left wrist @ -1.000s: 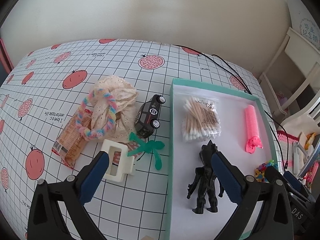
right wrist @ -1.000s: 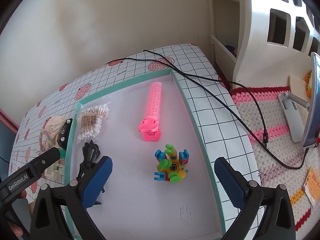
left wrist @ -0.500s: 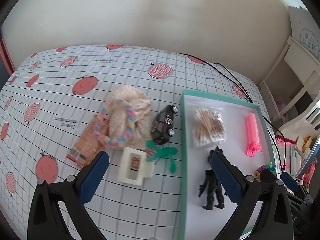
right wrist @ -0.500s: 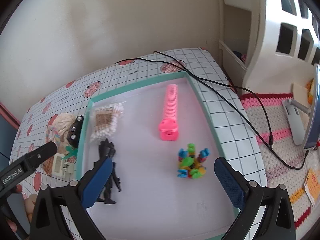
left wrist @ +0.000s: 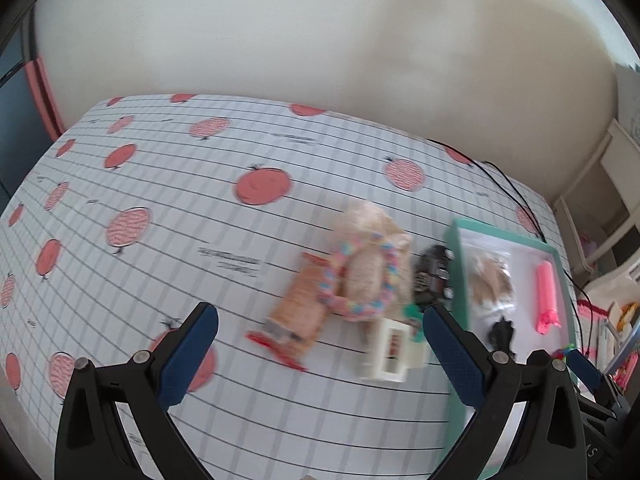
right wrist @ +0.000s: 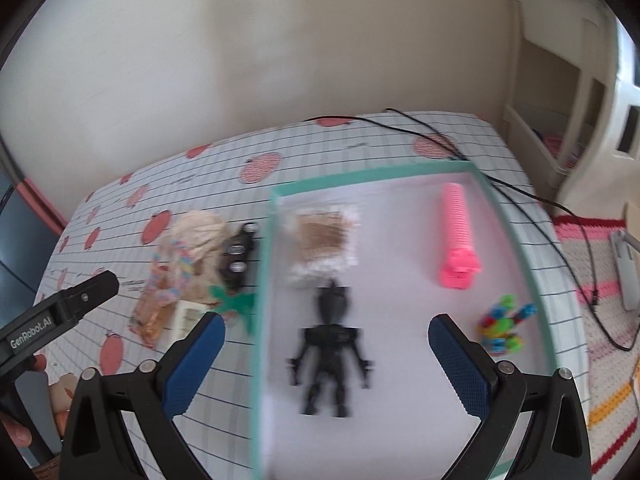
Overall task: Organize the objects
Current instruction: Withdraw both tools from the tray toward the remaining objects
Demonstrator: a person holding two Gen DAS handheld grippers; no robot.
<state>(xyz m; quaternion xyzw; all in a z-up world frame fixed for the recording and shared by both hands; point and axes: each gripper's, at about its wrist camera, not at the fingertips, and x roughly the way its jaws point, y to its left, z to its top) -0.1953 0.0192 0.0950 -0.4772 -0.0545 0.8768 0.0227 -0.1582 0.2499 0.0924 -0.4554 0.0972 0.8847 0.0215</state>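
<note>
A teal-rimmed white tray (right wrist: 276,196) holds a bag of cotton swabs (right wrist: 322,240), a black action figure (right wrist: 330,340), a pink roller (right wrist: 456,240) and a colourful block toy (right wrist: 502,324). Left of the tray on the tablecloth lie a black toy car (left wrist: 434,276), a cream pouch with a pastel braided ring (left wrist: 368,272), a snack packet (left wrist: 298,312), a white clip (left wrist: 390,350) and a green toy (right wrist: 236,302). My left gripper (left wrist: 320,360) is open above the snack packet and clip. My right gripper (right wrist: 326,364) is open above the black figure. Both views are blurred.
The table wears a grid cloth printed with red tomatoes (left wrist: 260,186). A black cable (right wrist: 512,192) runs over the table's far right corner down to a crocheted rug (right wrist: 600,360). White shelving (right wrist: 568,92) stands at the right. A hand (right wrist: 36,364) holds the left gripper's handle.
Both grippers have pulled back and swung left. The left view now centres on the loose pile instead of the tray; the right view now centres on the black figure. Nothing was grasped.
</note>
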